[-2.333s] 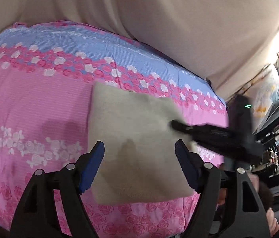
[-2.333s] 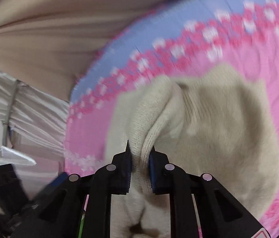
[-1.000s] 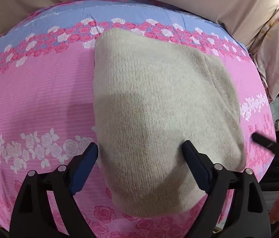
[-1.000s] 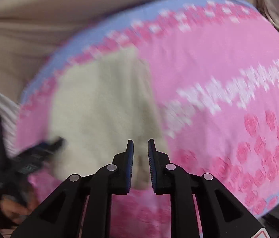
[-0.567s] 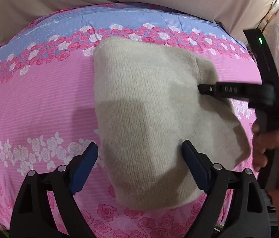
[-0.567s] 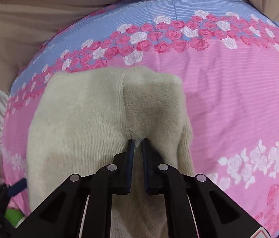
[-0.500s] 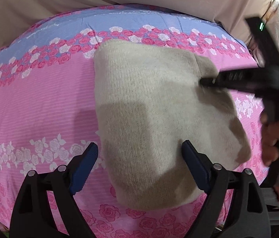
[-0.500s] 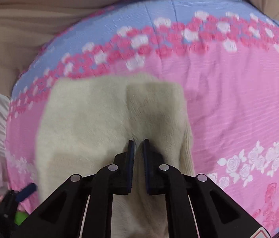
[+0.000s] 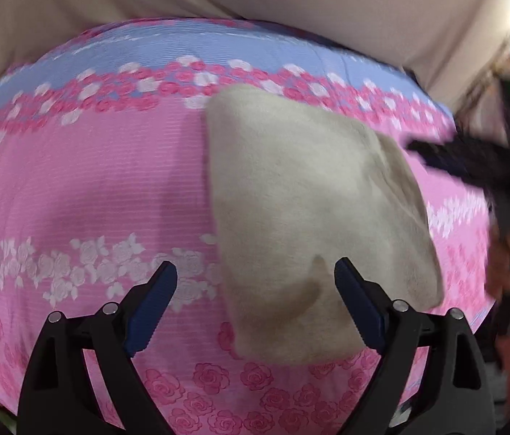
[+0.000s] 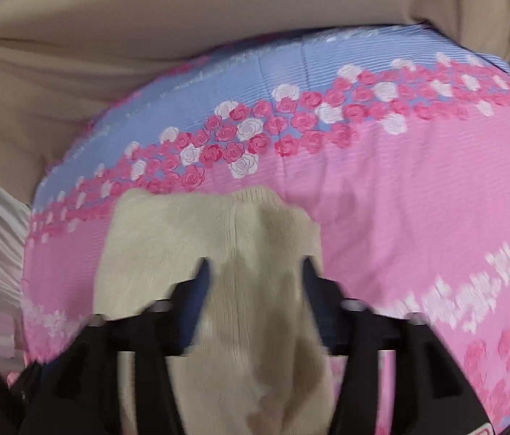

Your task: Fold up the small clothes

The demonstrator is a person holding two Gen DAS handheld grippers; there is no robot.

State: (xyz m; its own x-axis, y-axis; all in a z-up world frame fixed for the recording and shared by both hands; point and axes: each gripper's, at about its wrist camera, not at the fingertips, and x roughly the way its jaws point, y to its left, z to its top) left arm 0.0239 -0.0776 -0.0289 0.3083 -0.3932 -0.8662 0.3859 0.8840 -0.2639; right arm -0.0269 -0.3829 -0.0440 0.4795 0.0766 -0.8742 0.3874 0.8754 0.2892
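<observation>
Pink floral bedsheet (image 9: 74, 188) with a blue band covers the whole surface; beige curtain (image 9: 255, 0) behind. Beige knit garment (image 9: 309, 217), folded, lies flat on the sheet, long axis running away from the cameras toward the blue band, near end narrower. Left gripper (image 9: 255, 290) spread wide, empty, hovering over the near edge, so the nearer one. Right gripper (image 10: 255, 275) blurred, jaws apart, straddling the garment's right part, nothing pinched.

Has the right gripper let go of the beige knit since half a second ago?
Yes. The right gripper now stands open, pulled back from the beige knit.
</observation>
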